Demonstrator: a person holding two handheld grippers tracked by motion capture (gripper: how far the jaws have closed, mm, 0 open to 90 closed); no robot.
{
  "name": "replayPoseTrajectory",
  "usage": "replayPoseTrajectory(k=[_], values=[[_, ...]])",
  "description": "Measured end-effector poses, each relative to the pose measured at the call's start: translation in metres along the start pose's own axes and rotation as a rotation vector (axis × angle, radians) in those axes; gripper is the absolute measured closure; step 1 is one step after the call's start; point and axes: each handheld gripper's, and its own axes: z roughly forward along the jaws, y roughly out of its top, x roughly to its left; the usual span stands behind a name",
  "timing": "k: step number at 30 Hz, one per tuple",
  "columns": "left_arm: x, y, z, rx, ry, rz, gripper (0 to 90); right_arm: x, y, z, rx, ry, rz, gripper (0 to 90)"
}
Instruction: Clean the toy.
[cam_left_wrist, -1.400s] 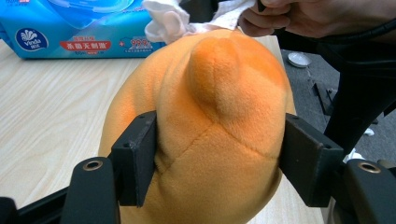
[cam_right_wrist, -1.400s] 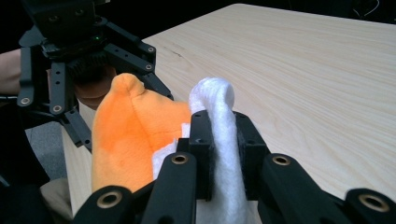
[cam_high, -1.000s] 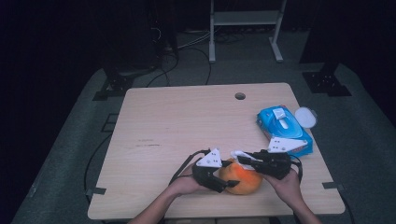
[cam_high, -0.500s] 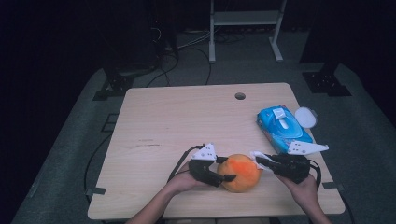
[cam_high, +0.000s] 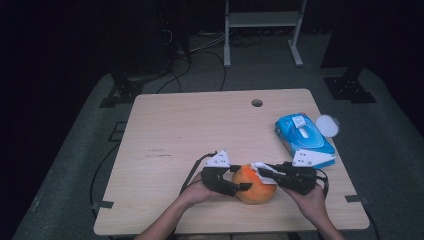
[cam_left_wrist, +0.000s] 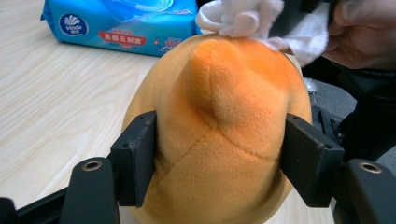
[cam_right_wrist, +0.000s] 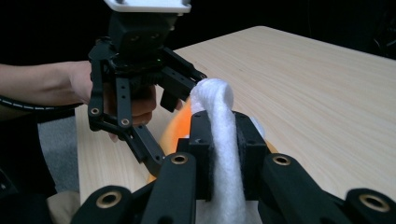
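Note:
An orange plush toy (cam_high: 255, 185) rests near the table's front edge. My left gripper (cam_high: 239, 181) is shut on it; in the left gripper view both pads press into the plush toy (cam_left_wrist: 219, 140) from either side. My right gripper (cam_high: 265, 174) comes in from the right, shut on a crumpled white wipe (cam_high: 261, 169). In the right gripper view the wipe (cam_right_wrist: 222, 140) is pinched between the jaws and its bunched end lies against the top of the toy (cam_right_wrist: 175, 130). The wipe (cam_left_wrist: 243, 16) touches the toy's upper end in the left gripper view.
A blue pack of wet wipes (cam_high: 302, 136) lies on the right of the wooden table (cam_high: 190, 130), with a white round lid (cam_high: 327, 125) beside it. A cable hole (cam_high: 257, 103) sits near the far edge. Shelf legs and cables stand on the floor behind.
My right gripper with the wipe drew away to the right of the toy, then came back left, so the wipe is on the toy again. The left gripper held still.

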Motion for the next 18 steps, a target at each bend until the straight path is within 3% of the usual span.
replayPoseTrajectory(k=[2, 6, 7, 13, 18], values=[[0.003, -0.001, -0.002, -0.003, -0.005, -0.009, 33.3, 0.001, 0.003, 0.002, 0.011, -0.009, -0.02, 79.3], [0.005, -0.003, -0.004, -0.007, -0.007, -0.019, 33.3, -0.009, 0.0, -0.005, 0.016, -0.043, -0.014, 79.2], [0.007, -0.003, -0.005, -0.009, -0.008, -0.026, 33.3, -0.016, -0.006, -0.014, 0.008, -0.061, 0.016, 79.2], [0.01, -0.004, -0.005, -0.018, -0.013, -0.049, 33.3, -0.027, -0.023, -0.033, -0.018, -0.085, 0.091, 79.2], [0.012, -0.004, -0.005, -0.024, -0.008, -0.072, 33.2, -0.023, -0.022, -0.031, -0.014, -0.078, 0.071, 79.2]])
